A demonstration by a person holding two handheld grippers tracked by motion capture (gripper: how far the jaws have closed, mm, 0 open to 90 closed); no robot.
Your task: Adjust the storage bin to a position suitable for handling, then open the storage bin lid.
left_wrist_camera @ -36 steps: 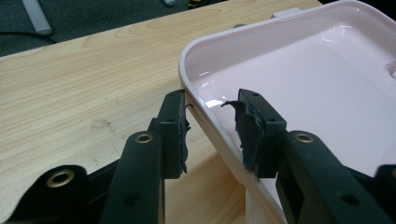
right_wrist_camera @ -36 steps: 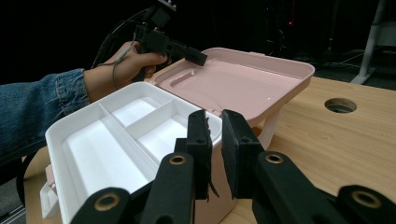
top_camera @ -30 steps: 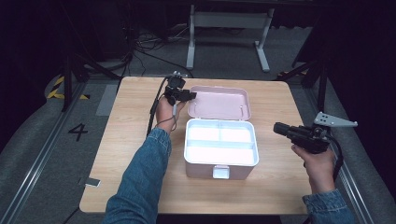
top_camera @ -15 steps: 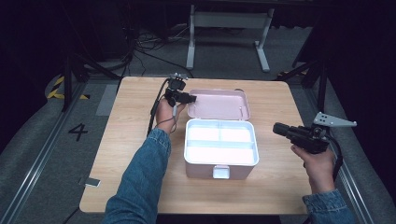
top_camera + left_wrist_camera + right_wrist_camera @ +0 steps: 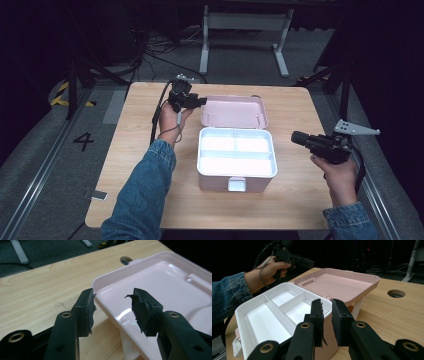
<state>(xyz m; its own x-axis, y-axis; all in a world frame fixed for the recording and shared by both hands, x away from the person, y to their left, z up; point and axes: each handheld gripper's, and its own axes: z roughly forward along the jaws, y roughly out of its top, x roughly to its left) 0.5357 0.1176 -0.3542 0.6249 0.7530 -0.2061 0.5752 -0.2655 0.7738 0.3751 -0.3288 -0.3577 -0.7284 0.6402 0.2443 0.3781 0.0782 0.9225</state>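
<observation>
A box stands mid-table with its white base [image 5: 220,181] open and its compartments empty. Its pink lid [image 5: 235,111] lies folded back behind the base. My left gripper [image 5: 202,101] hovers at the lid's left corner, open, with the lid's rim [image 5: 162,282] just beyond its fingertips [image 5: 87,305] and nothing between them. My right gripper [image 5: 295,136] is held right of the base, pointing at it. Its jaws are almost together with nothing in them. The right gripper view looks past that gripper [image 5: 327,315] onto the base [image 5: 244,308] and lid [image 5: 337,282].
The wooden table [image 5: 300,205] has a round cable hole [image 5: 396,293] near its far edge, behind the lid. A latch [image 5: 236,185] sticks out from the box's front wall. A white metal stand [image 5: 245,22] is on the floor beyond the table.
</observation>
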